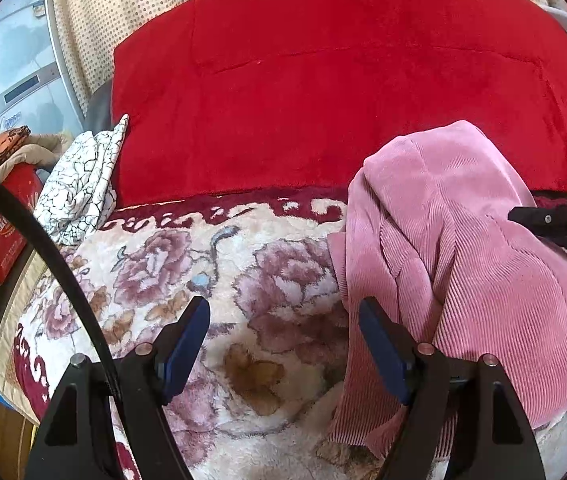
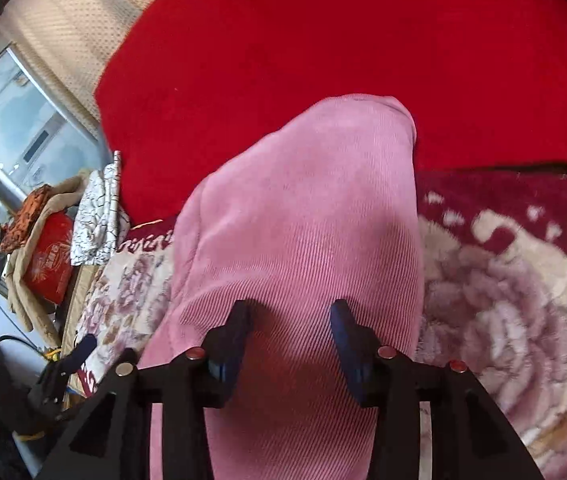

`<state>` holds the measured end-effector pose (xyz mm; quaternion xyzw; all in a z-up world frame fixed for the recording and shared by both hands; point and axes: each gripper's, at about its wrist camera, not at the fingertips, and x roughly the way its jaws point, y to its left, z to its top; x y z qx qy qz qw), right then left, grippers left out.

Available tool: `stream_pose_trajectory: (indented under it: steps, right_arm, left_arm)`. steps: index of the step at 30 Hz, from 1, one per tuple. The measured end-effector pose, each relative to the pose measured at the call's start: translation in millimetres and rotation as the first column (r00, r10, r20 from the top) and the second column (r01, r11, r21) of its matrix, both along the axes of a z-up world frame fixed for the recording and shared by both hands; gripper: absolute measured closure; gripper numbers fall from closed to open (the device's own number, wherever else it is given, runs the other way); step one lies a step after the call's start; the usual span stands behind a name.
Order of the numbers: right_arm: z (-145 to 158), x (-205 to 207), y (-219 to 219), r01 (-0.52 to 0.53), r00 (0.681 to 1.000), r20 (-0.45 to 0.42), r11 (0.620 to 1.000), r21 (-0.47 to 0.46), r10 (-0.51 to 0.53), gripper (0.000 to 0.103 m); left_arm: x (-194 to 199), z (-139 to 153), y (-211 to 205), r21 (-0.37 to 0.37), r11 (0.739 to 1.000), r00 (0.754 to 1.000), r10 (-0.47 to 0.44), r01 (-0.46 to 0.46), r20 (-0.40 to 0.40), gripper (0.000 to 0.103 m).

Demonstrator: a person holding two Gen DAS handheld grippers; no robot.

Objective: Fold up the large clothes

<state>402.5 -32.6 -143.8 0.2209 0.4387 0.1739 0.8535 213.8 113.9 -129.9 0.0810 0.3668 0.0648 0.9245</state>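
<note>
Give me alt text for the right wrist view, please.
A pink corduroy garment fills the centre, draped over a floral blanket, with the right hand-held gripper apart over its ribbed cloth. A red blanket lies behind.

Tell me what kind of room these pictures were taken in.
Probably a bedroom in a home: a floral plush blanket covers what looks like a bed, a red quilt lies folded behind it, and a pink corduroy garment waits for folding.
</note>
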Motion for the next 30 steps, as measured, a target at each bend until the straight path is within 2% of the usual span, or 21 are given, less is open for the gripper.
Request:
stream_pose_trajectory:
  steps: [6,9,13,16,18,22,24,28,30]
  right_arm:
    - [16,-20,-9,0.003,0.999,0.035,1.000,0.001,-0.003,0.055]
    - [27,-47,-19,0.001,0.998,0.062,1.000,0.028,-0.002,0.050]
    - [34,-93,-21,-0.011,0.995,0.098,1.000,0.000,0.011,0.050]
    - [29,-112,-20,-0.007,0.995,0.099,1.000,-0.017,0.008,0.050]
    - [24,-116,-17,-0.008,0.995,0.101,1.000,-0.028,0.011,0.050]
    - [0,-101,-12,-0.025,0.999,0.040,0.998,0.062,0.022,0.046]
    - [0,-103,-11,-0.027,0.999,0.048,0.998,0.055,0.024,0.046]
    - [9,-109,-18,-0.020,0.999,0.038,0.998,0.064,0.017,0.044]
    - [16,-116,-26,-0.020,0.998,0.054,0.996,0.089,0.015,0.036]
  left_arm:
    - [-4,2,-3,0.005,1.000,1.000,-0.016,0.016,0.011,0.026]
    - [-8,4,-4,0.014,1.000,1.000,-0.021,0.020,0.022,0.026]
    - [-12,7,-5,0.012,1.000,0.999,-0.023,0.023,0.029,0.026]
    - [-14,8,-7,0.019,1.000,0.999,-0.023,0.022,0.033,0.026]
    - [-14,6,-8,0.025,0.999,0.999,-0.025,0.024,0.028,0.026]
    - [-8,-6,-12,0.049,0.999,1.000,-0.020,0.021,-0.019,0.026]
    - [-7,-9,-11,0.047,0.999,0.999,-0.021,0.022,-0.026,0.026]
    - [-9,-2,-4,-0.028,0.999,0.999,-0.027,0.026,-0.021,0.026]
    - [-11,3,-2,-0.049,0.999,1.000,-0.024,0.024,-0.006,0.024]
